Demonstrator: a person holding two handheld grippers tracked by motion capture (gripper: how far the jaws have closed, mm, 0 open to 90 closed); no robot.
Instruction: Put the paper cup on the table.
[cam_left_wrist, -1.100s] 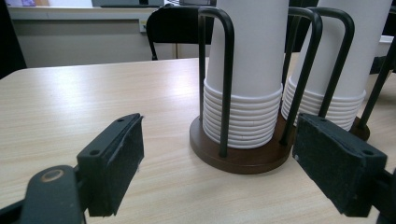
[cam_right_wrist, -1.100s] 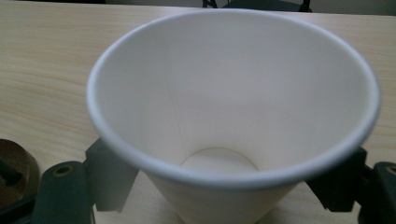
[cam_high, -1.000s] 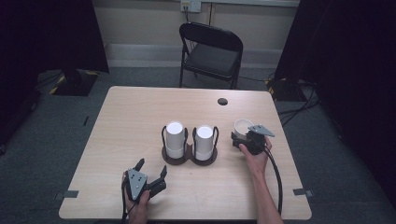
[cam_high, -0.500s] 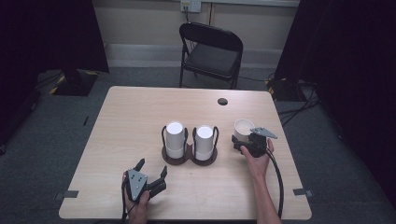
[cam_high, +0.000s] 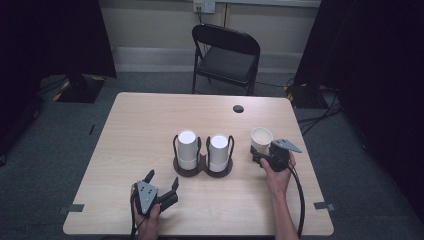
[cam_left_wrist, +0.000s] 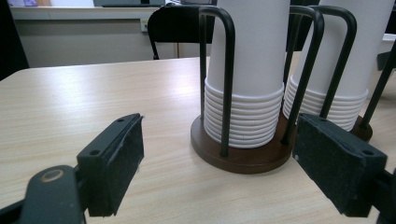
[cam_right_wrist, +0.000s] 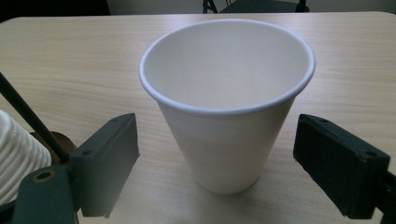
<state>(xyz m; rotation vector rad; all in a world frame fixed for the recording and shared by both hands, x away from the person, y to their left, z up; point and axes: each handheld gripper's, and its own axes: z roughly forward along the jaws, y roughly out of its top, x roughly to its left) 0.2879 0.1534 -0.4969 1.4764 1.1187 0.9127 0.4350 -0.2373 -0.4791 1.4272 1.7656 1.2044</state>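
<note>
While the left gripper (cam_high: 161, 184) is held open near the table's (cam_high: 130, 125) front edge, an upright cup (cam_right_wrist: 227, 100) is framed, untouched, between the open jaws of the right gripper (cam_high: 257, 155), beside two stacks (cam_high: 218, 151).

White paper cup (cam_high: 261, 140) upright, mouth up, empty, standing on the table at 3 o'clock of two inverted white cup stacks (cam_high: 188, 149) in dark wire holders (cam_high: 202, 167), apart from them.

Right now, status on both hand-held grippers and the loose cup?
Right hand-held gripper open, jaws either side of the upright paper cup, not touching. Left hand-held gripper open, empty, facing the cup stacks. Nothing in the way.
</note>
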